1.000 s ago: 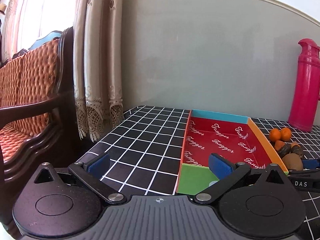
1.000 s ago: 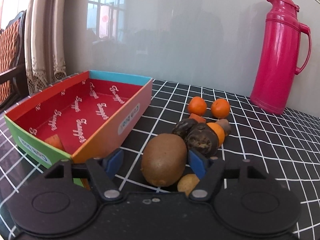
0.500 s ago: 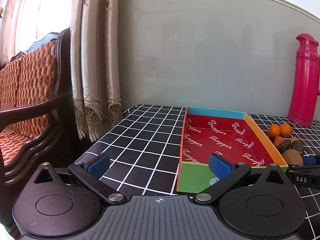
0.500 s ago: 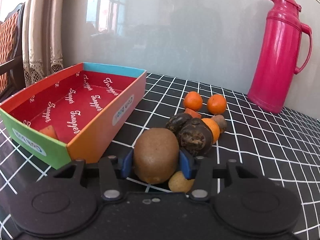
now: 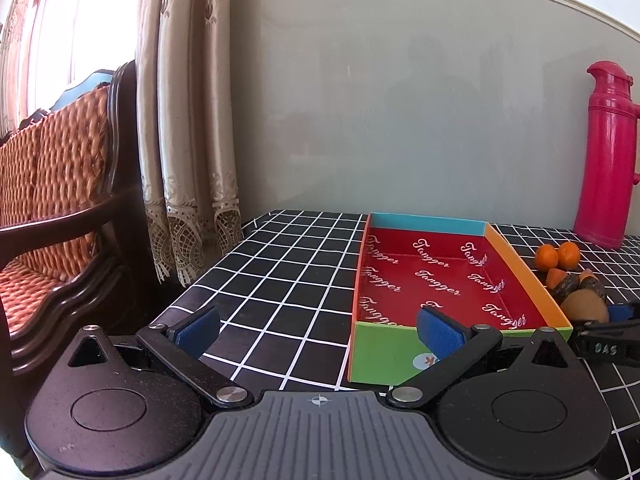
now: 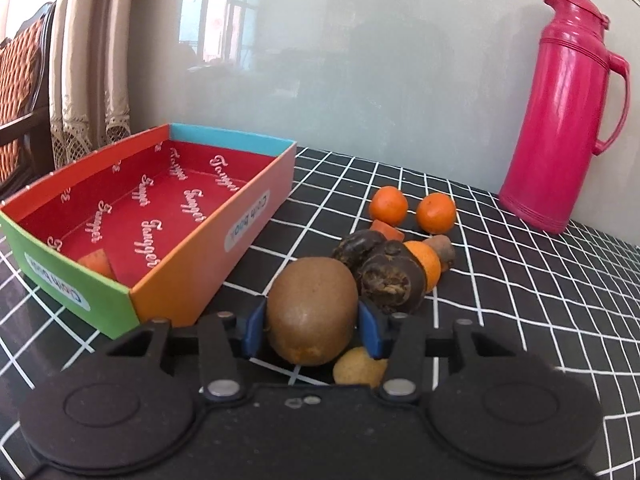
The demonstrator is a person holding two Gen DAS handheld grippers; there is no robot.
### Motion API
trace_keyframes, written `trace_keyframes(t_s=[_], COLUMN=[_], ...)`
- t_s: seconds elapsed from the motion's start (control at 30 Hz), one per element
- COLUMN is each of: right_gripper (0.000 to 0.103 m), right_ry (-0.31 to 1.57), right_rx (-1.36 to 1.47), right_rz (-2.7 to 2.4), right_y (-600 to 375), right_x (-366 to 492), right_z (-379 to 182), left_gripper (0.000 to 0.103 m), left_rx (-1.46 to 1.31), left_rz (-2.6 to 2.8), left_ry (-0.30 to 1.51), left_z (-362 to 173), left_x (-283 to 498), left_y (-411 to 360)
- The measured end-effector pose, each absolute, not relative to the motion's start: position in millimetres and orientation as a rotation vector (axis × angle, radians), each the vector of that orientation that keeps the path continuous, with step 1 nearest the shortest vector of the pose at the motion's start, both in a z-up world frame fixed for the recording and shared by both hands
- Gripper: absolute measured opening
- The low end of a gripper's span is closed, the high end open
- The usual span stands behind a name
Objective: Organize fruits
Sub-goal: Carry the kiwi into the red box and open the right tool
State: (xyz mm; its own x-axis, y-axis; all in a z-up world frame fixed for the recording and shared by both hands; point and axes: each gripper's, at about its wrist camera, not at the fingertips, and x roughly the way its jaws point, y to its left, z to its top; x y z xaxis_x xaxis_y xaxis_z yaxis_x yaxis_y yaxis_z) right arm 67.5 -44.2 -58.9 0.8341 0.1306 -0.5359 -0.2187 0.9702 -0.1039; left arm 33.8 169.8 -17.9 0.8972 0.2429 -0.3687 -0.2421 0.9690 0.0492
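Just beside the box's (image 6: 208, 240) near corner on the desk (image 6: 520, 288), the right gripper (image 6: 312, 330) has narrowed its fingers onto the kiwi (image 6: 312, 312), now pinched and ready to lift; the left gripper (image 5: 316, 330) hangs wide, empty.

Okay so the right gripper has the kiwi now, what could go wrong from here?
The kiwi is round and held only at its sides by the right gripper, so it might slip when lifted. It sits against the dark fruit and the small yellow fruit, which may roll. The box wall is close, so a low carry could clip it.
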Motion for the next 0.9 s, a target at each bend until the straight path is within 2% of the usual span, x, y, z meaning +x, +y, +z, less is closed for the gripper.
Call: trace_keyframes(t_s=[0.57, 0.9], right_gripper=[0.046, 0.046], right_ry=[0.373, 0.403], right_rx=[-0.140, -0.171], right_rz=[0.273, 0.345], right_y=[-19.1, 27.3], right_x=[34.3, 44.4], right_z=[-12.4, -23.6], left_gripper=[0.103, 0.103], left_rx=[-0.003, -0.032], left_rz=[0.270, 0.307], left_ry=[0.383, 0.392], left_z=[-19.5, -21.1], left_x=[27.2, 21.4], left_y=[182.1, 201.5])
